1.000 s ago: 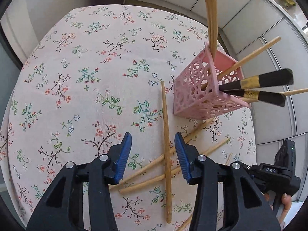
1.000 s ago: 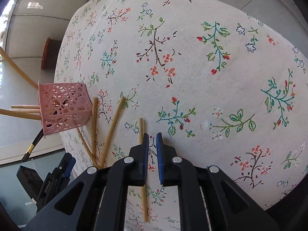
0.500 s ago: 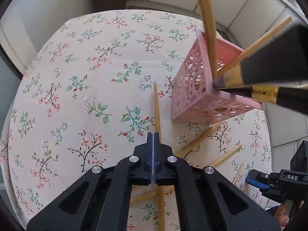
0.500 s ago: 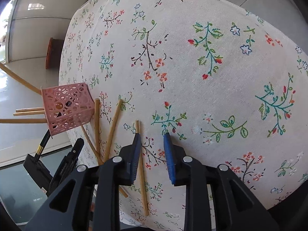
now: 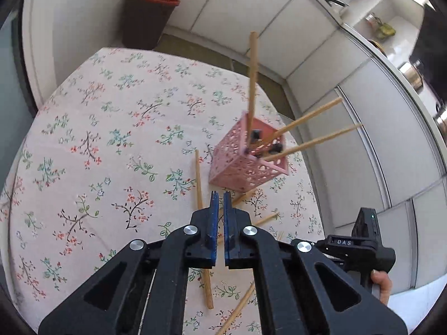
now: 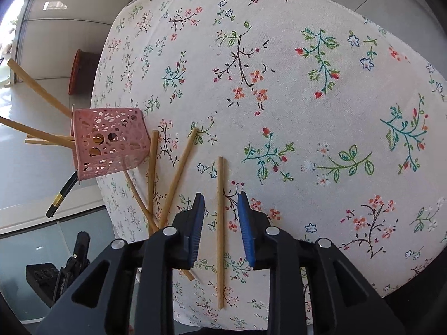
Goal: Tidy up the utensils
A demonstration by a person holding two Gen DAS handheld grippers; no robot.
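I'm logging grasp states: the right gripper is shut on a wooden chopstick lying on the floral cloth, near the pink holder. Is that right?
Not quite. In the right wrist view, the right gripper is open, its jaws spread on either side of the wooden chopstick without touching it. The chopstick does lie on the floral cloth, near the pink holder.

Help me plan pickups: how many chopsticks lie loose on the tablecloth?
4 chopsticks: one between the right gripper's jaws, three fanned beside the pink basket; others may be hidden.
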